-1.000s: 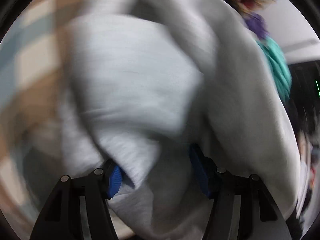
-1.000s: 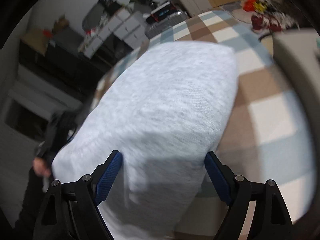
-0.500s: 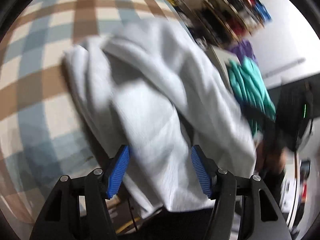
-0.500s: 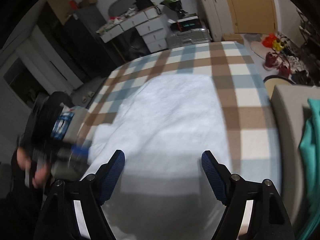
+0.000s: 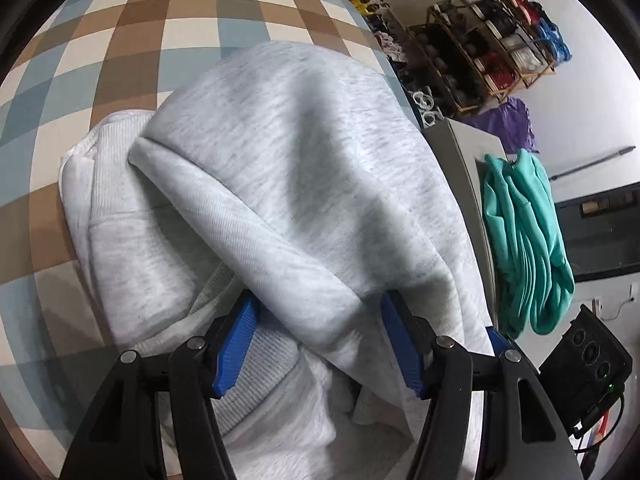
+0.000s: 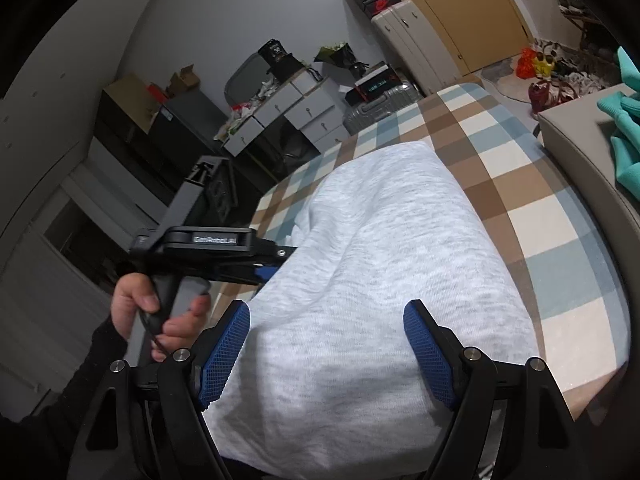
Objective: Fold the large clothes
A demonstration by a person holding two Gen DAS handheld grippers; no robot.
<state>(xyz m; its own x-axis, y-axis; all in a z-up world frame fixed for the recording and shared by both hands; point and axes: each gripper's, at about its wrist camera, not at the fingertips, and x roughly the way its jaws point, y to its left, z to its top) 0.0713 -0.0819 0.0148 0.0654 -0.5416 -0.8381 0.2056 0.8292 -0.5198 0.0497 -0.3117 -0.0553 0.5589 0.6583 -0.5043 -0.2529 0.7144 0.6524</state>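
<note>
A light grey sweatshirt [image 5: 288,184] lies folded in a thick bundle on the checked cloth [image 5: 132,32]. My left gripper [image 5: 320,340] is open, its blue pads on either side of a folded sleeve end, at the bundle's left edge. In the right wrist view the same sweatshirt [image 6: 384,280] lies smooth side up. My right gripper [image 6: 328,352] is open and empty just above its near edge. The left gripper [image 6: 264,270] shows there, held by a hand at the garment's left side.
A teal garment [image 5: 520,240] hangs over a grey box edge [image 5: 468,148] to the right. A shoe rack [image 5: 480,40] stands beyond. Drawers [image 6: 288,112], a suitcase [image 6: 376,108] and a wardrobe [image 6: 448,8] stand past the far end.
Both grippers have pulled back from the sweatshirt, which now lies still on the cloth. The left gripper has come back in low against the bundle's side.
</note>
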